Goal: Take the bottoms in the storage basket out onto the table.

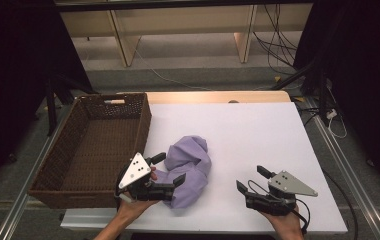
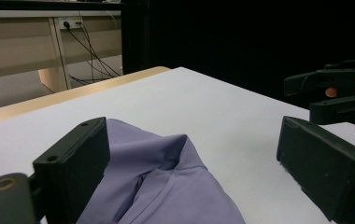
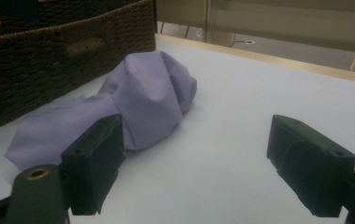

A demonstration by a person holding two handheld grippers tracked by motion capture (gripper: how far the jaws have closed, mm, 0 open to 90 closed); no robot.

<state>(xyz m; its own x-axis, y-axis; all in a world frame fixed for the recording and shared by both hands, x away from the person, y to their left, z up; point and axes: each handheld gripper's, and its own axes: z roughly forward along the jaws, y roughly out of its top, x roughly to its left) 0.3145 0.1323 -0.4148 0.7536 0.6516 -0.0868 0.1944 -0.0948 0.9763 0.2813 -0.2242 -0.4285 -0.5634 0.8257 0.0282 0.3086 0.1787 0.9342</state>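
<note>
A crumpled lilac cloth (image 1: pixel 190 167) lies on the white table (image 1: pixel 258 135), just right of a brown woven basket (image 1: pixel 85 150). My left gripper (image 1: pixel 169 169) is open, its jaws standing on either side of the cloth's near left end without closing on it. In the left gripper view the cloth (image 2: pixel 161 182) sits low between the two jaws. My right gripper (image 1: pixel 252 179) is open over bare table near the front right, a hand's width from the cloth. The right gripper view has the cloth (image 3: pixel 133 107) ahead and to the left, beside the basket (image 3: pixel 68 51).
The basket holds nothing that I can see and takes up the table's left side. A wooden strip (image 1: pixel 218 96) edges the table's far side. Cables (image 1: pixel 278 45) trail on the floor beyond, under a pale shelf unit (image 1: pixel 178 25). Black curtains flank both sides.
</note>
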